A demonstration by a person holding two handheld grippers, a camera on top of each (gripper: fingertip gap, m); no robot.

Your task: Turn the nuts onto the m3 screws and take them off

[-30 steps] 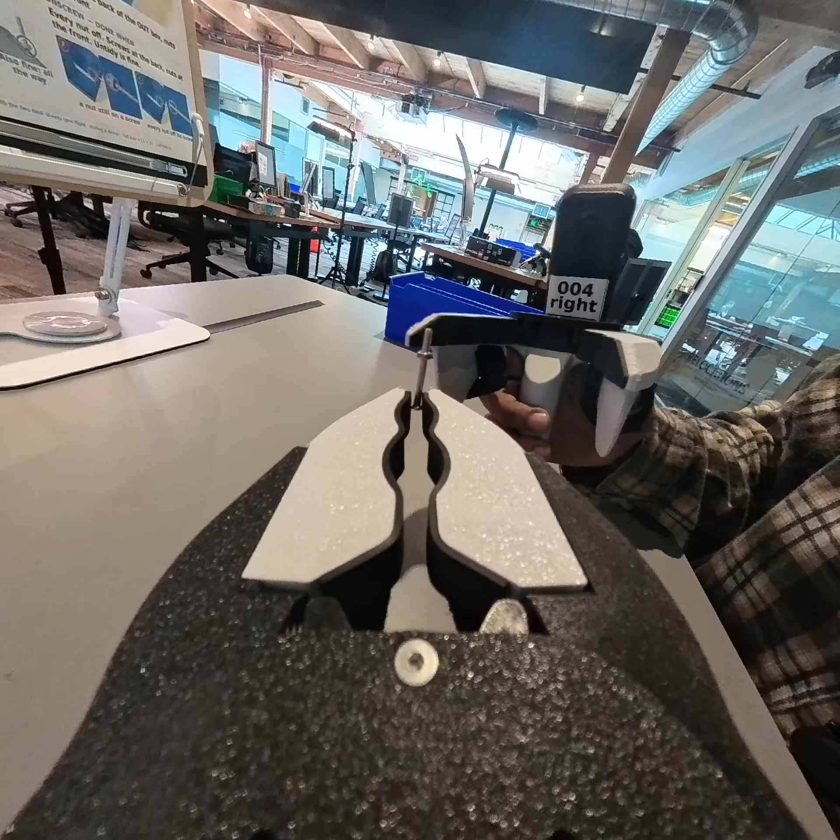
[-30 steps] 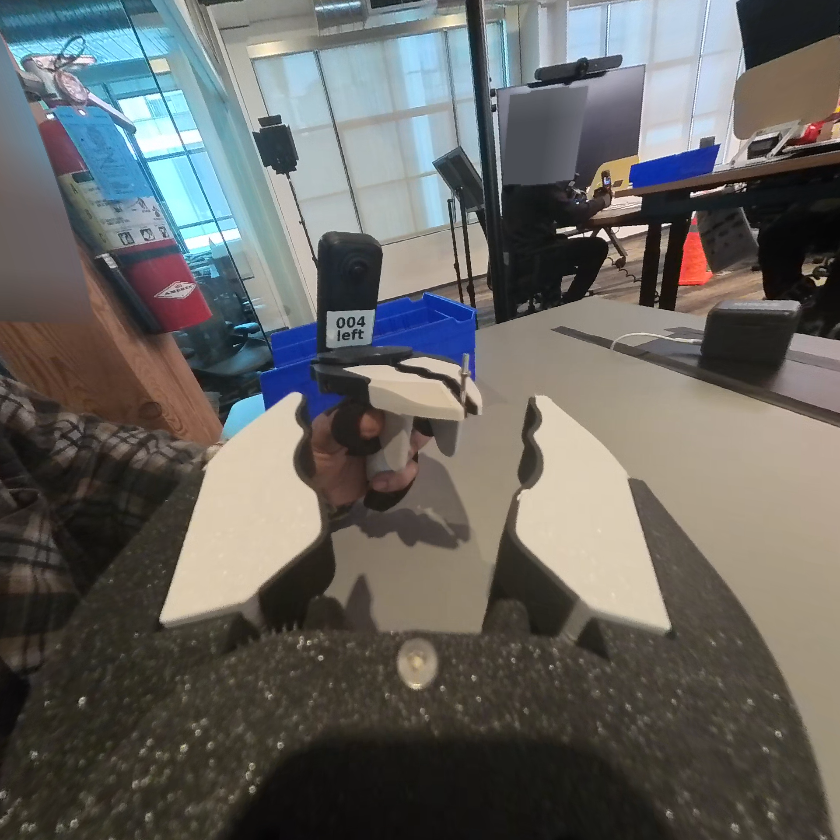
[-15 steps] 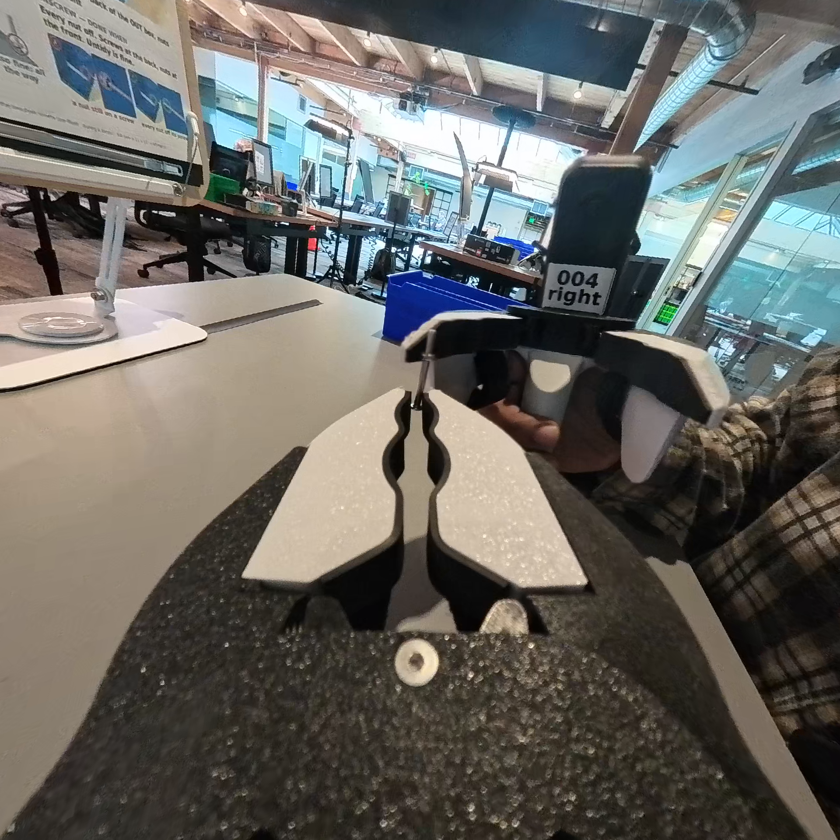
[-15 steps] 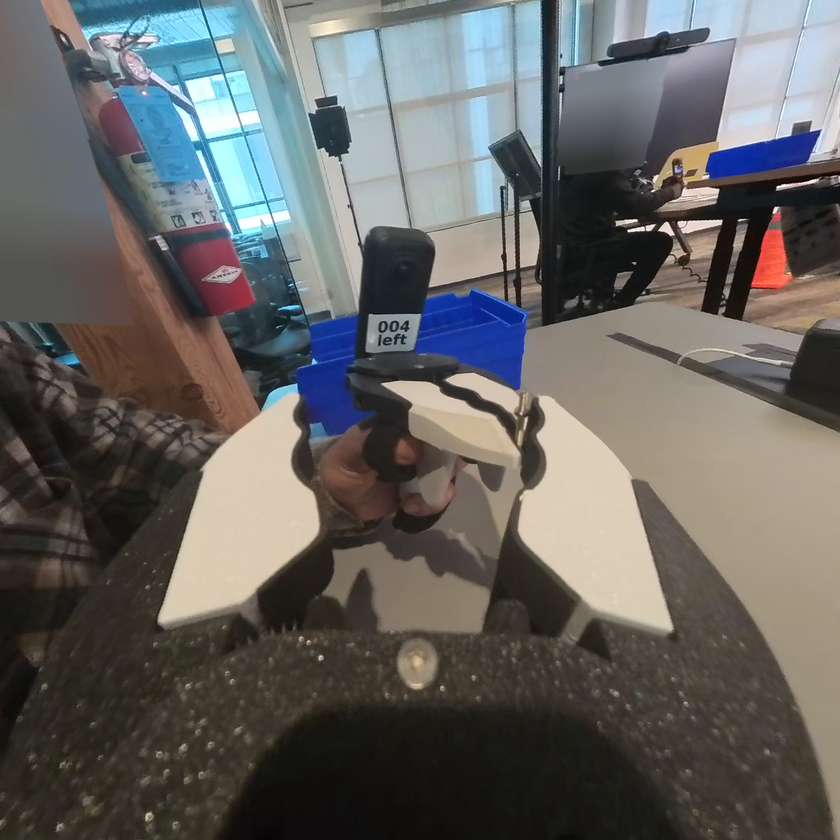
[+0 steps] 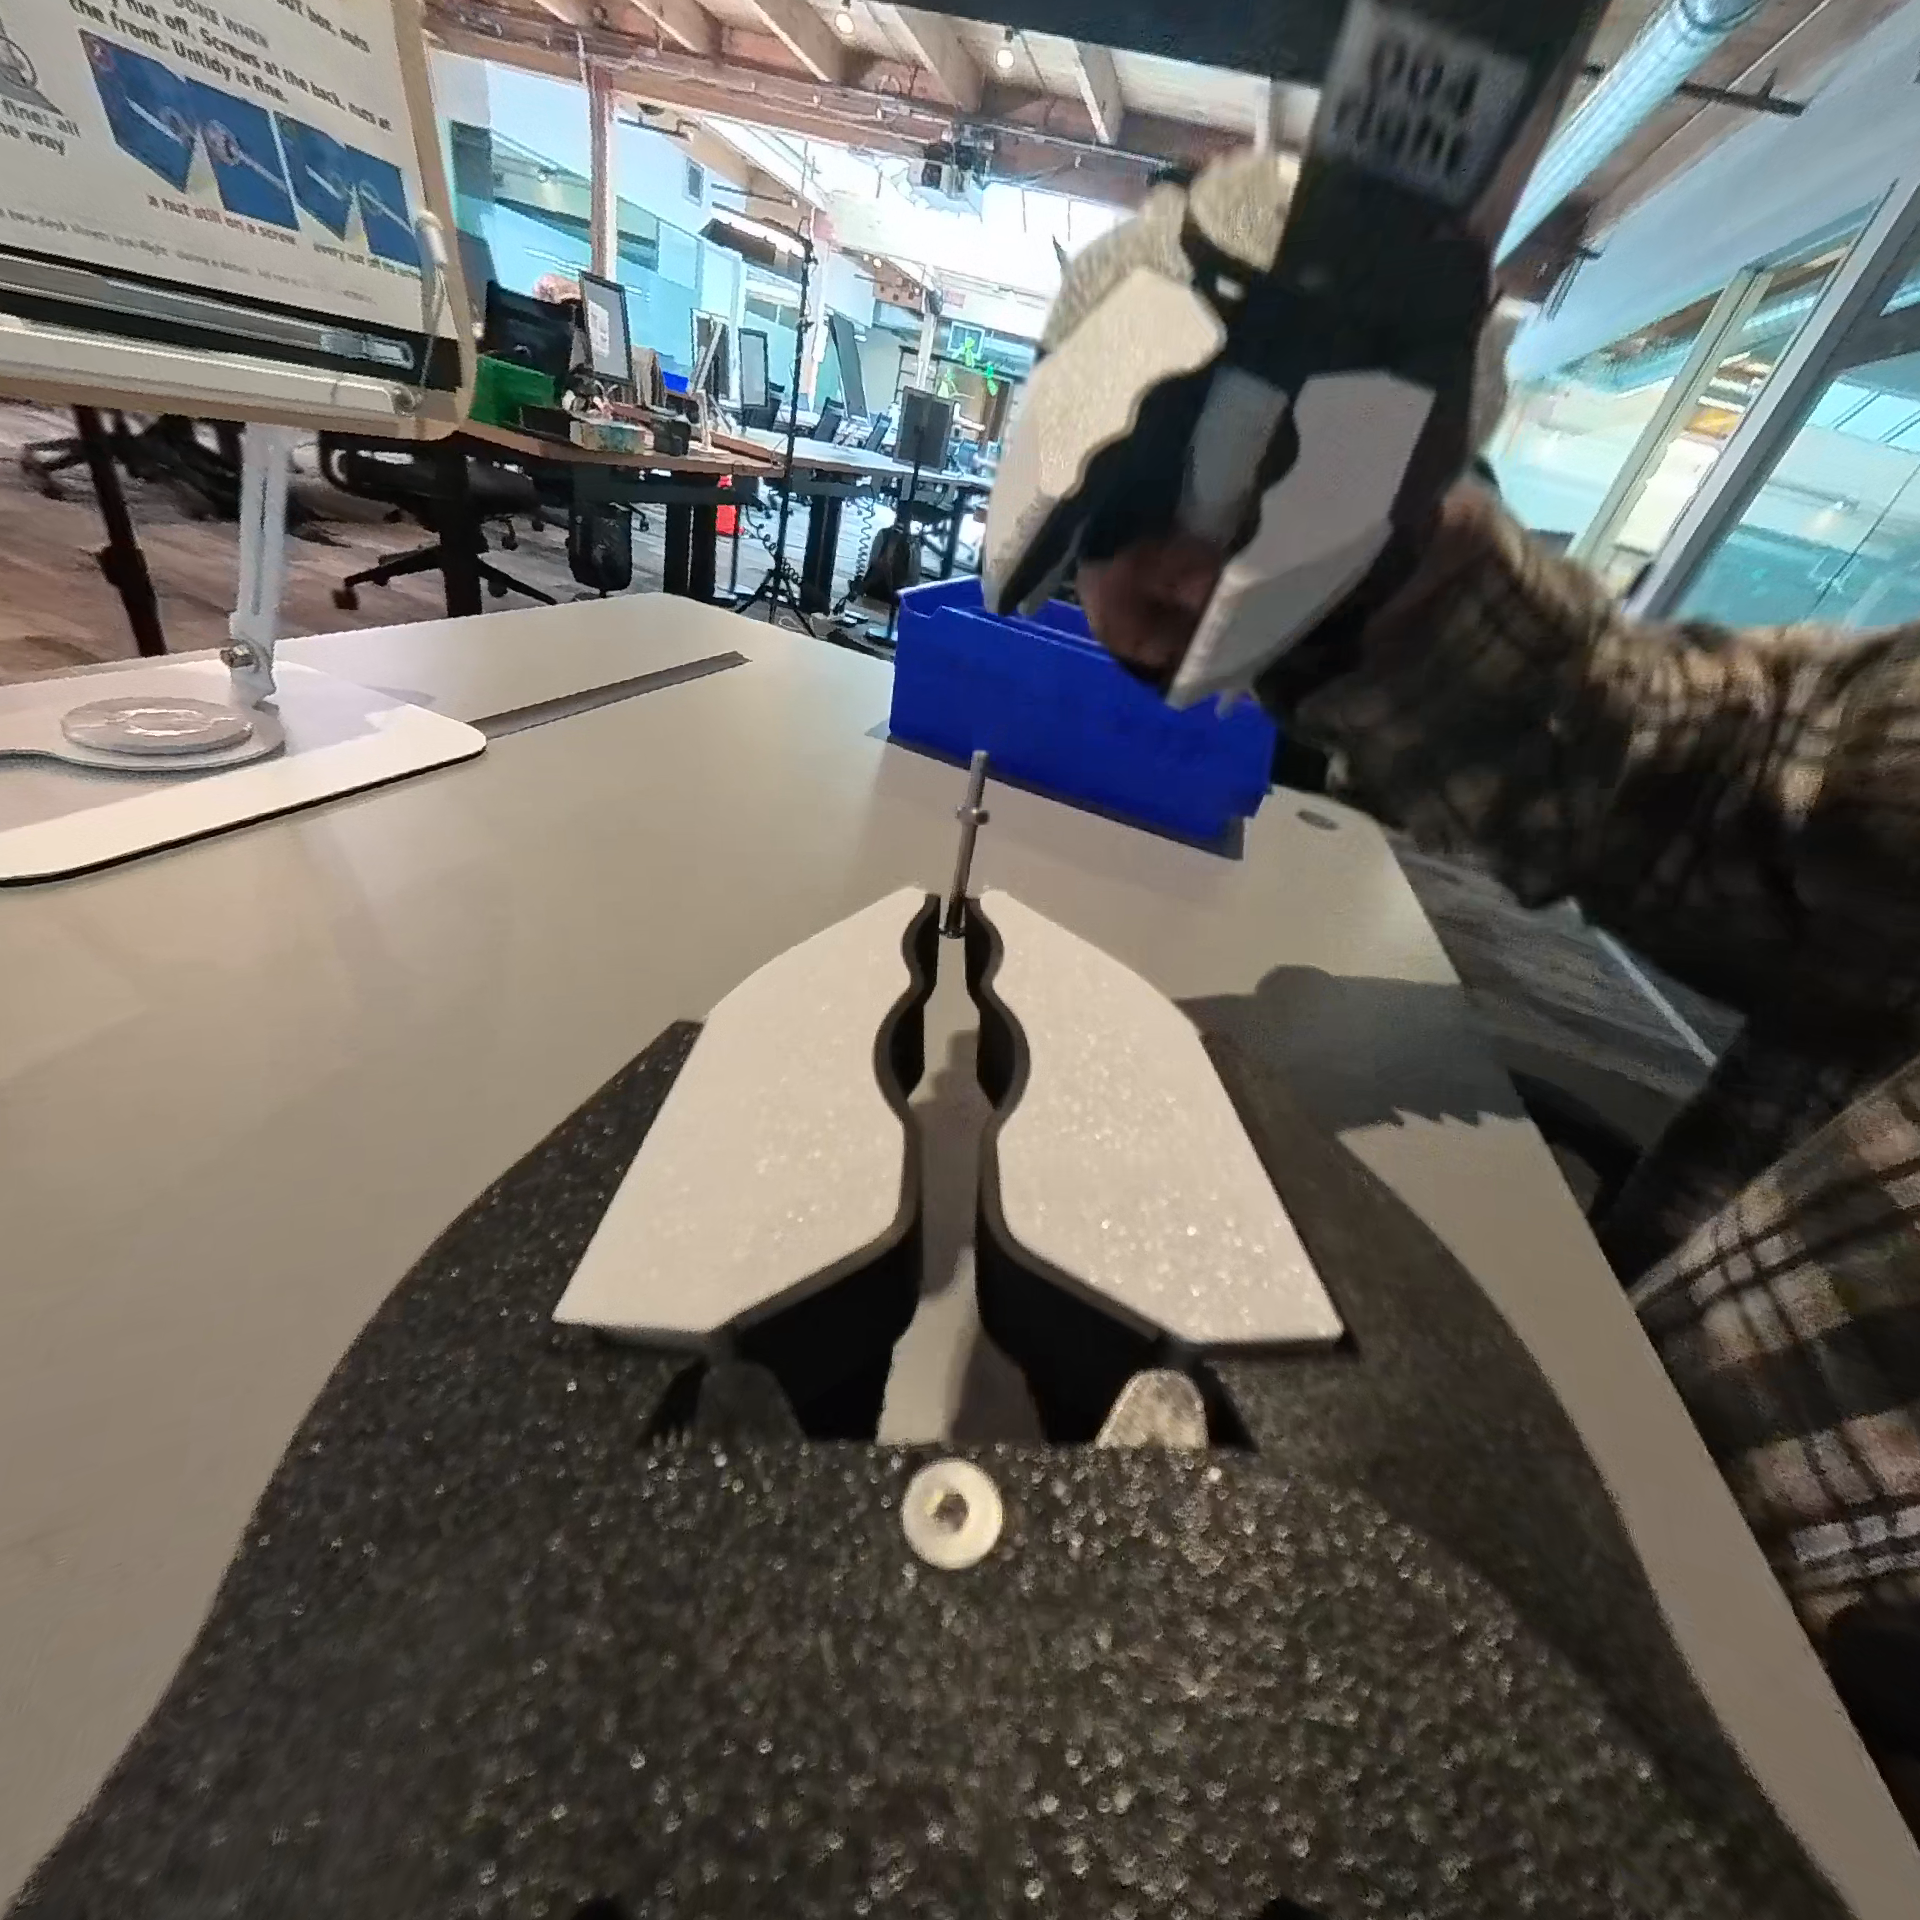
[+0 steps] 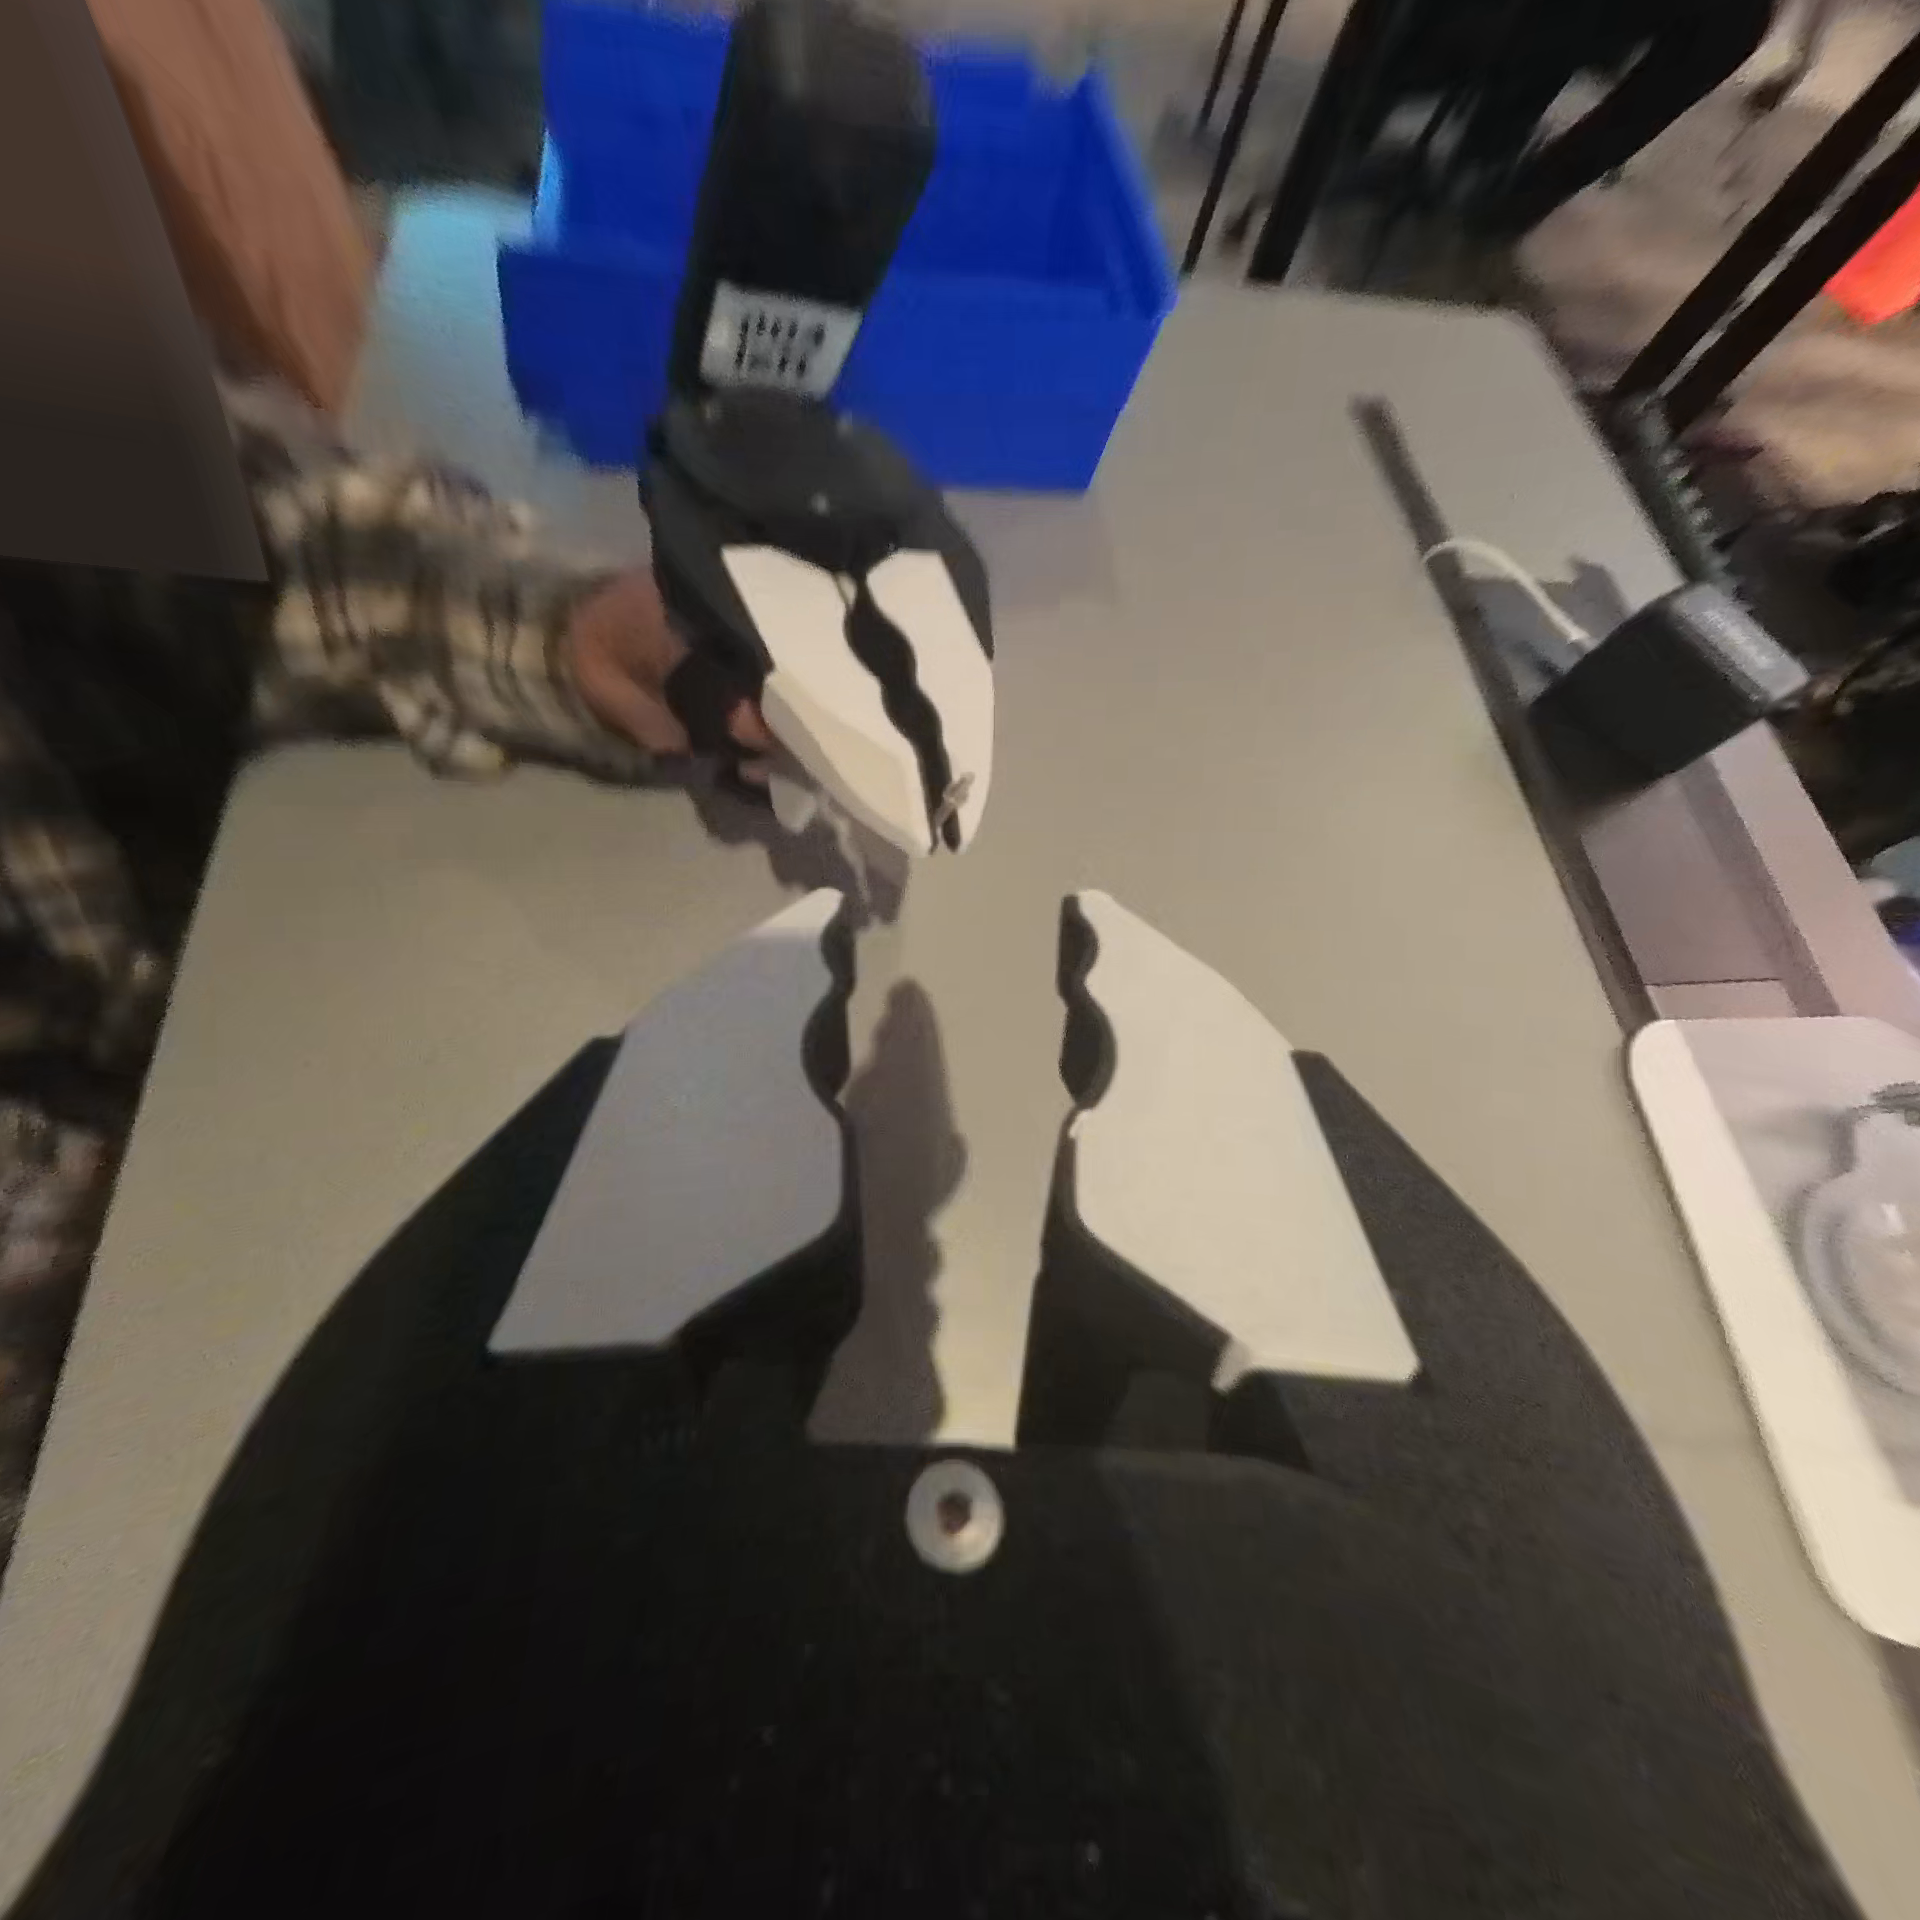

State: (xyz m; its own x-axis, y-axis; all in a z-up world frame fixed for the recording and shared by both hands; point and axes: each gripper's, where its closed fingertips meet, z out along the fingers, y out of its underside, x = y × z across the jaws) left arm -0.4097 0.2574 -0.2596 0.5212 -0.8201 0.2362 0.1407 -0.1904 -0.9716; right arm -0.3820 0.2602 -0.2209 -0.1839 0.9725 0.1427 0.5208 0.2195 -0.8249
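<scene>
My left gripper [image 5: 951,920] is shut on a thin metal screw [image 5: 964,842] and holds it upright above the grey table [image 5: 416,987]. A small thicker piece, which looks like a nut [image 5: 974,816], sits near the screw's top end. My right gripper [image 6: 951,914] is open with nothing visible between its fingers. It hangs above and beyond the screw, tilted down, and shows in the left wrist view [image 5: 1101,644]. The right wrist view is blurred. It looks down on the left gripper [image 6: 940,826] and the screw [image 6: 954,798] at its tips.
A blue bin [image 5: 1070,717] stands at the table's far edge, also in the right wrist view [image 6: 997,312]. A white stand base [image 5: 208,748] with a sign board is at the left. A black box [image 6: 1652,686] with a cable lies by the table's channel. A plaid sleeve [image 5: 1662,779] is at the right. The grippers' ends are close to 6 cm from one another.
My right gripper has risen from beside the screw to above it, tilted downward, and its jaws have narrowed. My left gripper has kept hold of the screw and stayed about level.
</scene>
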